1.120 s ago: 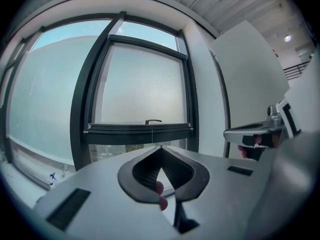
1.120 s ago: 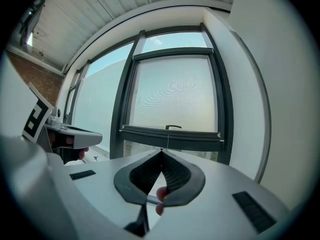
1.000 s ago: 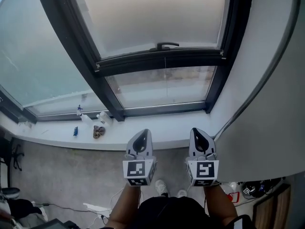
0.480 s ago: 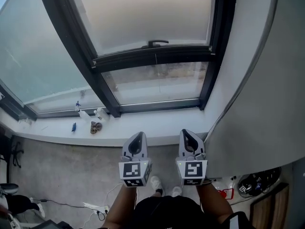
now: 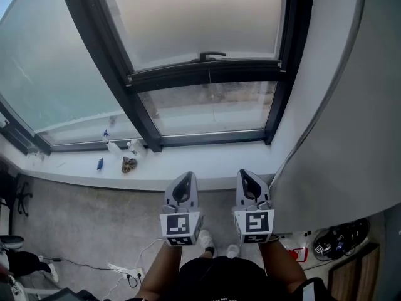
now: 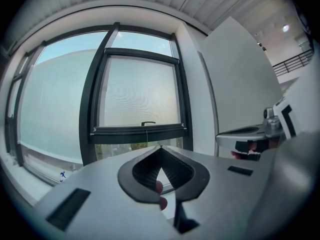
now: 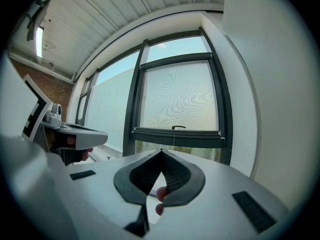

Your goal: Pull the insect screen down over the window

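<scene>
While both face the window [image 5: 213,108], left gripper [image 6: 160,147] closed, empty, right gripper [image 7: 161,150] closed, empty.

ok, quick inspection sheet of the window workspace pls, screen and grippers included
Surface: white sill, mostly bare below the window.
Job's things: insect screen drawn most of the way down; its bottom bar with handle sits above a strip of uncovered glass.
Clutter: white bottle, blue item and brown lump on the sill's left part.
Grippers: left gripper and right gripper both shut, empty, side by side, apart from the window.
Cables: white cable on the floor at left.
Surroundings: grey floor; white wall at right.
</scene>
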